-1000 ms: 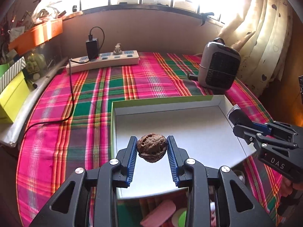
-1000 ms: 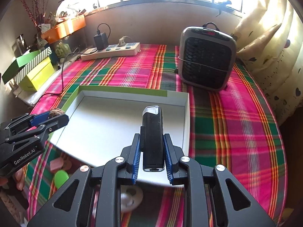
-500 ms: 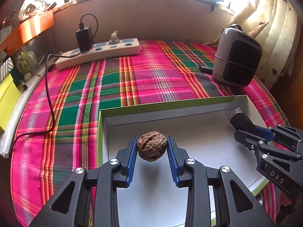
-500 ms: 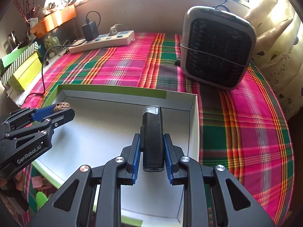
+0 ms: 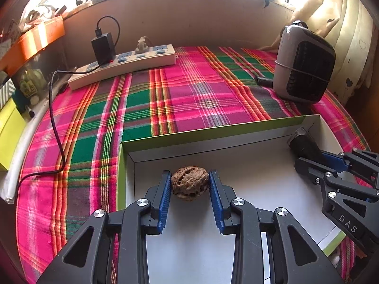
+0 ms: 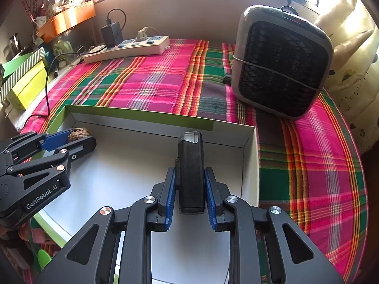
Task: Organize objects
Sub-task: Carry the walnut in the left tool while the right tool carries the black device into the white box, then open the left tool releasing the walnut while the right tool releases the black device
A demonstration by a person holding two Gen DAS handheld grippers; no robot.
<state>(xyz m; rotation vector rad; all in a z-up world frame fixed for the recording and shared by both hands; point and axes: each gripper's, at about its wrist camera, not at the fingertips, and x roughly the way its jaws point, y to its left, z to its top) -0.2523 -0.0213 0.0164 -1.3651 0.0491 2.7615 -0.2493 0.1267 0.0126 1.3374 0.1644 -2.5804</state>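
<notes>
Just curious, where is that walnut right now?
The walnut is clamped in the left tool, held over the tray's left rear corner.

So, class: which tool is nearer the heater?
Right. The right tool, shut on a black device, is by the box's heater-side wall; the left tool, holding the walnut, is at the far corner from the heater.

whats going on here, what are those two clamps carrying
A person is sorting things into a shallow white box on a plaid-covered table. The left hand-held gripper is shut on a walnut, and the right hand-held gripper is shut on a black flashlight. Both are held over the box's bare floor, nothing released yet.
</notes>
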